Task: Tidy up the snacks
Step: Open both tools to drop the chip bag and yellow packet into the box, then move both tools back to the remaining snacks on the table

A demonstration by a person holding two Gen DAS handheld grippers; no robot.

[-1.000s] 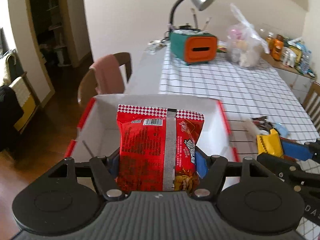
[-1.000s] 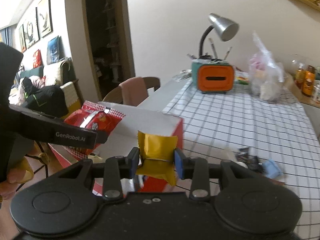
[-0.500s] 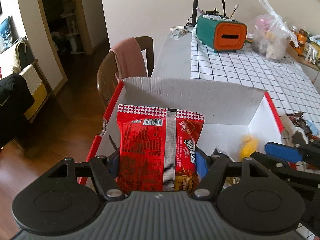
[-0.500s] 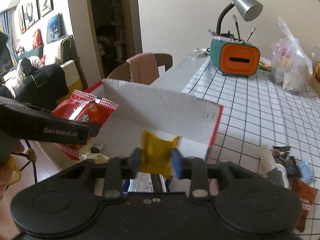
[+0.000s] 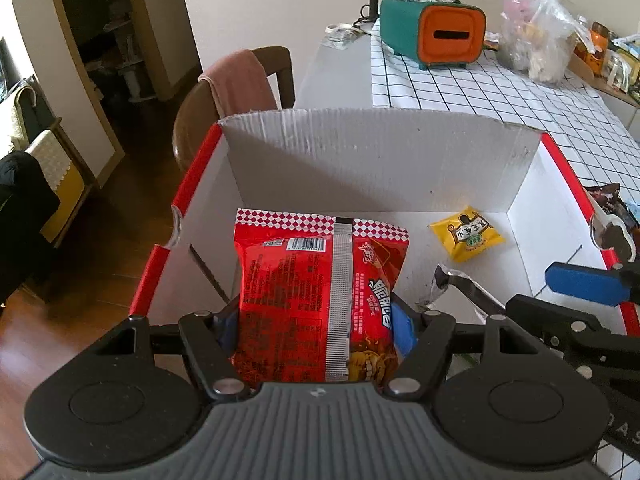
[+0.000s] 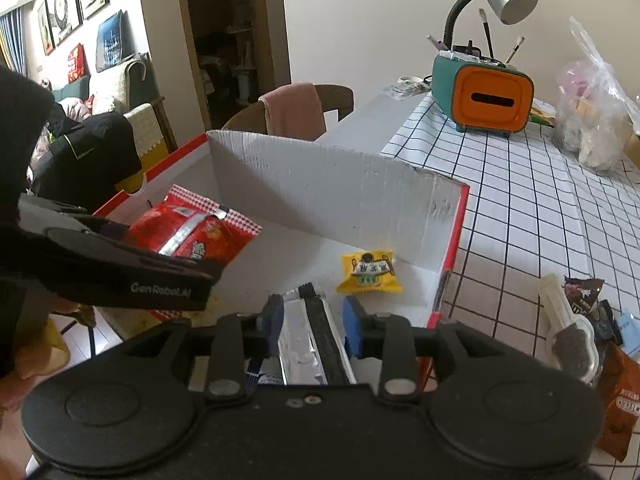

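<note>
L gripper (image 5: pixel 316 320) is clamped on the red snack bag (image 5: pixel 320 300), held upright over the white cardboard box (image 5: pixel 376 168) w/ red edges. R gripper (image 6: pixel 313 316) has its jaws apart, nothing between them — yellow packet (image 6: pixel 369 270) lies flat on the box floor near the far wall, a silver wrapper (image 6: pixel 308 340) just below the R fingers.

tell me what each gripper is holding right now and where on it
The left gripper has its jaws shut on the red snack bag, across its lower half. The right gripper holds nothing; the yellow packet lies in the box.
</note>
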